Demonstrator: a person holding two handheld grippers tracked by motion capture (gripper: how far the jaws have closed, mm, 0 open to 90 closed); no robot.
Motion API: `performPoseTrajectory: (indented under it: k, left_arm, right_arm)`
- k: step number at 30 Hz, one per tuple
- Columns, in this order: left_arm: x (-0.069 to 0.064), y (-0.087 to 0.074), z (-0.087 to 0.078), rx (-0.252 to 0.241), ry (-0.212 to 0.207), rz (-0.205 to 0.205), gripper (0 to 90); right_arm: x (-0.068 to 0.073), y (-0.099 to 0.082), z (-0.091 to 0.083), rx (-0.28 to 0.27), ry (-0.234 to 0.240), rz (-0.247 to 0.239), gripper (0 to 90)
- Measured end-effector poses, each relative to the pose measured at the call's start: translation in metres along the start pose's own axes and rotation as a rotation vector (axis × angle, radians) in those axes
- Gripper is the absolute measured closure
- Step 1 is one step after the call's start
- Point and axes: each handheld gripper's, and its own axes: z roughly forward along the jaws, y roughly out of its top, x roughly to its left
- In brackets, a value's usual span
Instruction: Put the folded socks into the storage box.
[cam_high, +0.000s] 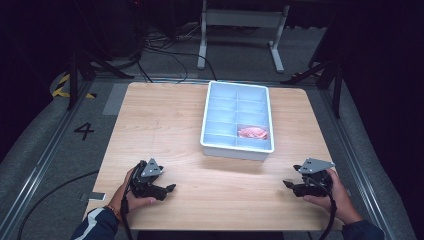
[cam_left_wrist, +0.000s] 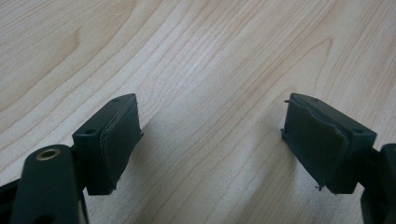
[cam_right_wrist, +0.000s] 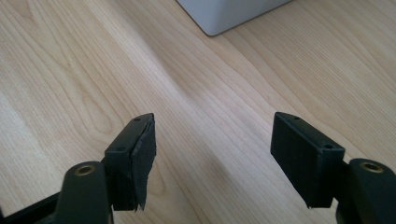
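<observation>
A pale blue tray (cam_high: 205, 131) with several compartments stands on the wooden table (cam_high: 165, 125), toward the far middle. One near-right compartment holds a pink crumpled thing (cam_high: 252, 132). My left gripper (cam_high: 170, 189) rests low at the table's near left, held by a hand; in the left gripper view its jaws stand apart over bare wood (cam_left_wrist: 210, 116), nothing between them. At the near right, a hand holds my right gripper (cam_high: 287, 184), which points left. Its jaws are open and empty (cam_right_wrist: 215, 133), with a corner of the tray (cam_right_wrist: 224, 14) ahead.
Bare wood lies between the two grippers and in front of the tray. Beyond the table's far edge are a white frame's legs (cam_high: 202, 50) and cables (cam_high: 165, 50) on the floor. A black-and-yellow marked strip (cam_high: 62, 85) lies at the far left.
</observation>
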Motion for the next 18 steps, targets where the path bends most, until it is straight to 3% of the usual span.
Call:
performPoseTrajectory:
  k: [14, 18]
  left_arm:
    - [0.000, 0.000, 0.000, 0.000, 0.001, -0.001, 19.2]
    - [0.000, 0.000, 0.000, 0.000, 0.000, -0.001, 19.2]
  right_arm:
    - [-0.013, -0.039, -0.012, -0.025, -0.028, 0.116, 32.5]
    - [-0.019, -0.059, -0.014, -0.041, -0.021, 0.169, 31.9]
